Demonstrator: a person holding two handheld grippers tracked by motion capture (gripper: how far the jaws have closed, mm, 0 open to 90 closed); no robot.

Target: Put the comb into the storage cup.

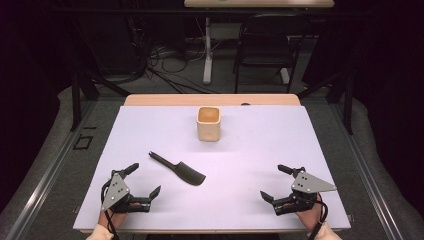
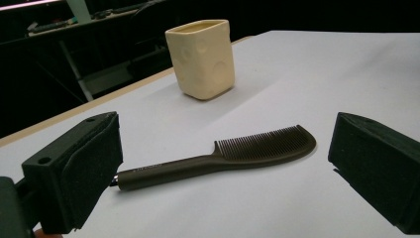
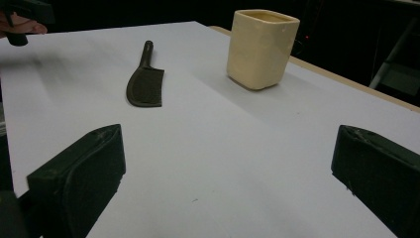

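A dark comb (image 1: 178,169) lies flat on the white table (image 1: 250,150), handle toward the far left. A cream square cup (image 1: 208,123) stands upright beyond it, near the far edge. My left gripper (image 1: 146,179) rests at the near left, open, with the comb (image 2: 218,156) just ahead of its jaws and the cup (image 2: 201,58) farther off. My right gripper (image 1: 275,182) rests at the near right, open and holding nothing; its view has the comb (image 3: 145,79) at the left and the cup (image 3: 261,48) at the right.
A wooden strip (image 1: 210,100) borders the table's far edge. Behind it stand a dark chair (image 1: 265,45) and a white desk leg (image 1: 207,50) among floor cables. The other hand (image 3: 20,22) shows at the top left of the right gripper view.
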